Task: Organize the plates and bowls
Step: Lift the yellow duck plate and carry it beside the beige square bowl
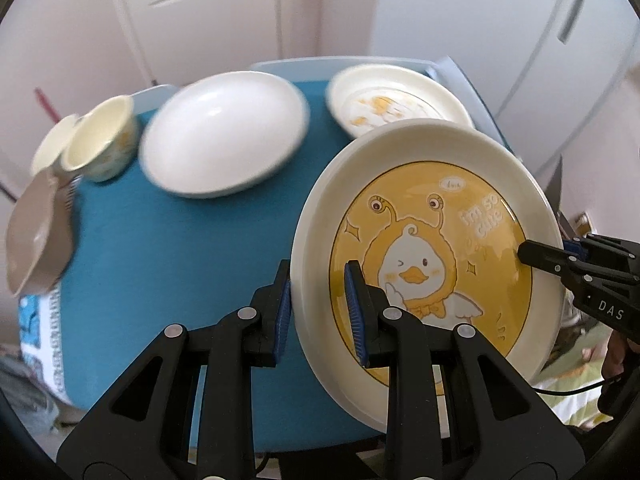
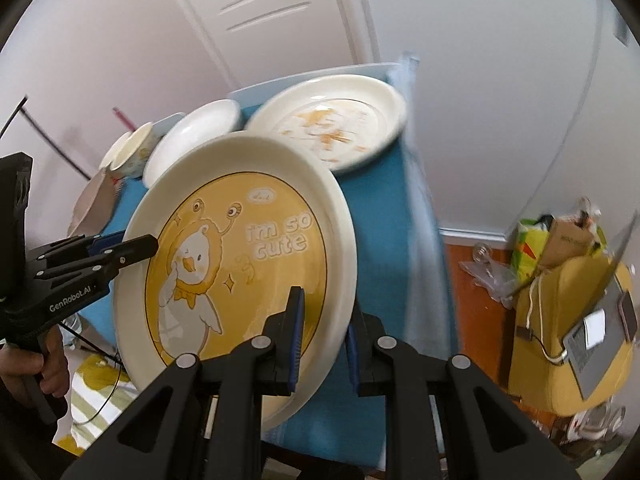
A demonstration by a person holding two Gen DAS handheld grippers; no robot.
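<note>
A cream plate with a yellow duck picture is held tilted above the blue table. My left gripper is shut on its left rim. My right gripper is shut on its right rim, and it also shows in the left wrist view. The duck plate fills the right wrist view, with the left gripper at its far rim. On the table lie a second cream plate with yellow print, a white bowl and a small cream cup.
A brown bowl and another small cup sit at the table's left edge. A white door and walls stand behind. A yellow chair with bags and a device stands on the floor at the right.
</note>
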